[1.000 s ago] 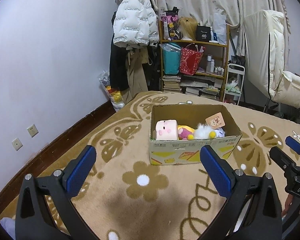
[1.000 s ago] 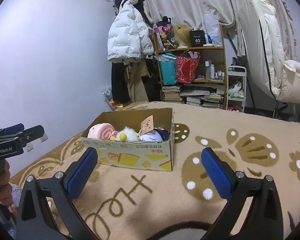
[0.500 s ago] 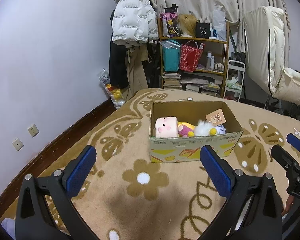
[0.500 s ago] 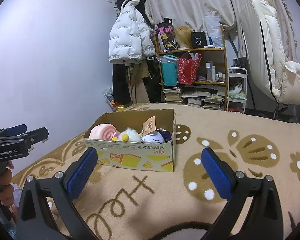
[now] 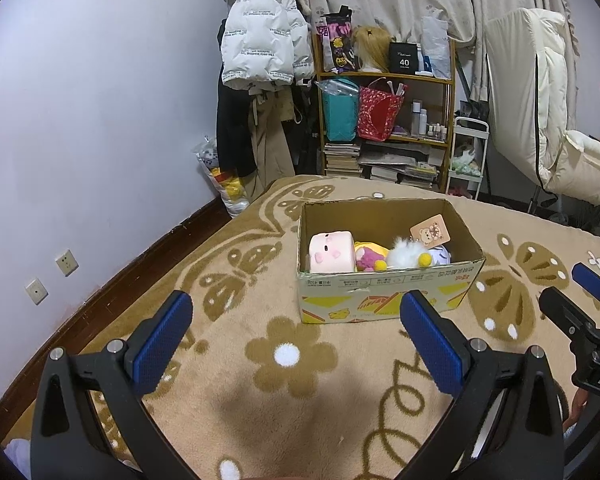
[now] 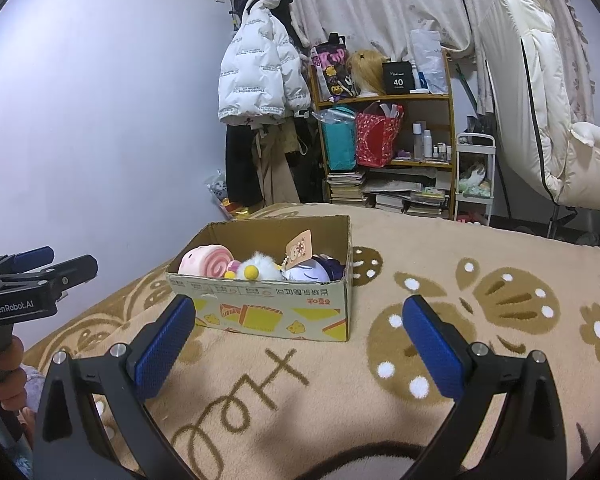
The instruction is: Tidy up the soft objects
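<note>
Soft toys sat packed inside an open cardboard box (image 5: pixel 388 300) resting on the tan flower-patterned blanket (image 5: pixel 288 360). From the left wrist view, the box held a pink roll-shaped plush (image 5: pixel 332 252) at its left end, a yellow and magenta plush (image 5: pixel 366 256) beside it, then a white fluffy plush (image 5: pixel 404 254) with yellow knobs, and a pale purple plush (image 5: pixel 440 256) at the right end. A cardboard bear tag (image 5: pixel 430 232) stood up above the white and purple toys. In the right wrist view the pink roll (image 6: pixel 208 262) showed its spiral end.

Left gripper (image 5: pixel 296 340): jaws spread wide, nothing between the blue pads, hovering over the blanket short of the box. Right gripper (image 6: pixel 300 344): likewise spread wide and empty, near the box's front right side. Each gripper appeared at the edge of the other's view.

Background: white puffer jacket (image 5: pixel 264 40) hanging by a cluttered wooden shelf (image 5: pixel 384 120).
</note>
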The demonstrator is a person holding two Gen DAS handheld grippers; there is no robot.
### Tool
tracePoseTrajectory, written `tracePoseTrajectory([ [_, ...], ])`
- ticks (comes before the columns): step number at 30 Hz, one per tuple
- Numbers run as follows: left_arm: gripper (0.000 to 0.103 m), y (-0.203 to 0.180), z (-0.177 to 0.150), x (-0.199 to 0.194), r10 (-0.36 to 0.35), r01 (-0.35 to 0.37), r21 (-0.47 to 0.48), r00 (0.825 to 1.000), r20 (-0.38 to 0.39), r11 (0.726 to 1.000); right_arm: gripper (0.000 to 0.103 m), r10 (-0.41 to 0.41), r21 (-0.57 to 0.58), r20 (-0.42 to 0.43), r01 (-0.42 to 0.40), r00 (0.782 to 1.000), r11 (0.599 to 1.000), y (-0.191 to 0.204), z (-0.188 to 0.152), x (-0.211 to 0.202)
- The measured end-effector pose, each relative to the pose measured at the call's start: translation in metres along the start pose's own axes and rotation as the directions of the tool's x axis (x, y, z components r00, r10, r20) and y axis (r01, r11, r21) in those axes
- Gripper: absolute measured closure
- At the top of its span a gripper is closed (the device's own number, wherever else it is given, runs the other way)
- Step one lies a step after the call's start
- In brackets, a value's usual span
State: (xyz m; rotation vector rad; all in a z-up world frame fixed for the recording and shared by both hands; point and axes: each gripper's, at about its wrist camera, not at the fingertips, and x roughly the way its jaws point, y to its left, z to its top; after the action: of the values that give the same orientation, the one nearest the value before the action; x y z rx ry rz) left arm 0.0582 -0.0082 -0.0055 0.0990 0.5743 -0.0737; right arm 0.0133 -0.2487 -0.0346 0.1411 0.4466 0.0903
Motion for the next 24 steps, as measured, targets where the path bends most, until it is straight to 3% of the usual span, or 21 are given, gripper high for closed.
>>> tracePoseTrajectory([
  [24,0.0,0.0029,-0.0009,-0.0014,0.001,-0.001,0.002,1.0,0.001,1.0,0.0,-0.003,-0.001,0.0,0.003,1.0,1.0,-0.0042,-0.0023,-0.0004],
])
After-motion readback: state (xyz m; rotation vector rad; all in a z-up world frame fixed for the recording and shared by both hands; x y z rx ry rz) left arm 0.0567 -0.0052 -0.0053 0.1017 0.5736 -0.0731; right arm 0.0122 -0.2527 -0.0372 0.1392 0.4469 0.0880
